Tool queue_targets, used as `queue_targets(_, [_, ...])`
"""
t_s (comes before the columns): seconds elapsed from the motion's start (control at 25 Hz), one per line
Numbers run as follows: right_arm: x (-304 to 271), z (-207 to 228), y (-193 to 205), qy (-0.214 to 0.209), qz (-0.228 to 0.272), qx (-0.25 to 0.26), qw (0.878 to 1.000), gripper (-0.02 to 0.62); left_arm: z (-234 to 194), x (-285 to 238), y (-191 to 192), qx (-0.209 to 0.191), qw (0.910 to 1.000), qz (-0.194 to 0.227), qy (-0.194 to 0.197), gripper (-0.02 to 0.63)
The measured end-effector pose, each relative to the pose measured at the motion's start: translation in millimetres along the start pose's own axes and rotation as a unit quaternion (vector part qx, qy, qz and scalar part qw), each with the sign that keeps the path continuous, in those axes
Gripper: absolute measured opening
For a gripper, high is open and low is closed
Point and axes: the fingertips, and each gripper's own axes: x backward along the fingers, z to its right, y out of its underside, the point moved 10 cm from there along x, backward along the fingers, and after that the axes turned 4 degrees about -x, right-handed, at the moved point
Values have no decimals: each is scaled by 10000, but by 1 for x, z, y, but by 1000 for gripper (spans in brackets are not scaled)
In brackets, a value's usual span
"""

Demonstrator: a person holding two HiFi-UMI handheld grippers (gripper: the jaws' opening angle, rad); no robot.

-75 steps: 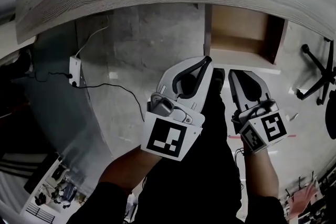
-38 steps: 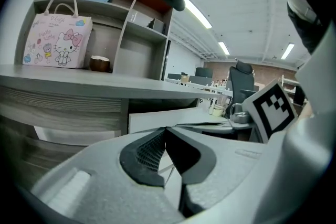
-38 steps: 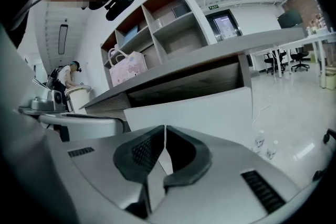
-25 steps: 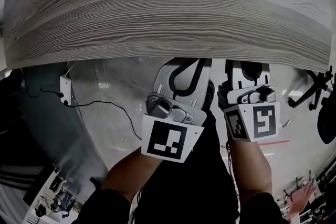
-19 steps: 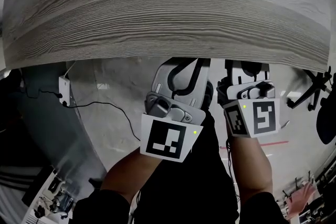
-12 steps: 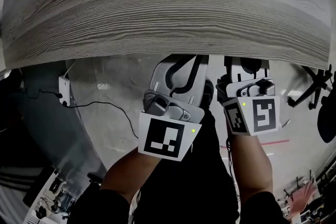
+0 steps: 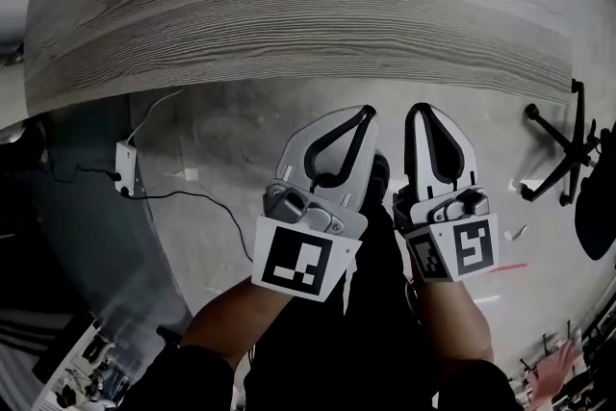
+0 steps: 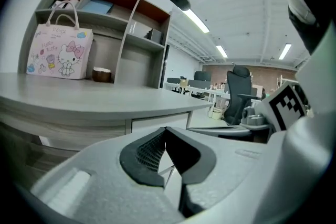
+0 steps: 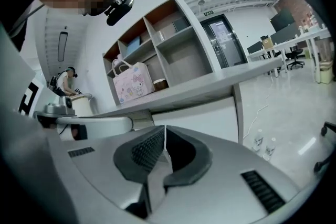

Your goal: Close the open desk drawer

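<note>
Desk [image 7: 289, 14] is the biggest thing: 1 of it, w/ a grey wood top. Drawer [image 9: 194, 113] comes next, 1 only. We take the white front under the desk's front edge, twd its right end, for it. It looks flush w/ that edge & no open box sticks out in the head view, so we think it's shut already. We guess it's stiff, not heavy, & slides easy. No need to grab it: a flat push on the middle of the front should do, & not too hard or it bangs.

Grippers: 2. Left gripper [image 7: 369, 109] is clenched, tips meet, nothing in it. Right gripper [image 7: 420, 108] is clenched too, also on nothing. Both hang side by side just in front of the desk's front edge, not touching it.

Small stuff: 1 pink bag [image 8: 58, 50] at the desk's back edge & 1 plug box [image 7: 125, 166] on the floor [image 7: 241, 140] below the left end.
</note>
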Motion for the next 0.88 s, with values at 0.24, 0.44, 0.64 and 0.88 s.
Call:
queue_targets(0.24, [47,-48,-50,-215,28,190,9996,18,7,59,-50,-10,9995,239,-220,8])
queue_targets(0.44, [102,-91,-112,-384,49,499,9980,18,34,127,-113,23,9995,301,-136,8])
queue_targets(0.64, [156,-166,-153,-768,-249,727,9941,18,51,208,-171,-94,9996,239,142,8])
queue_targets(0.88, [201,-222,-218,-1071,-48,831,9908,18,56,275,-241,-528,9985,129,-83,8])
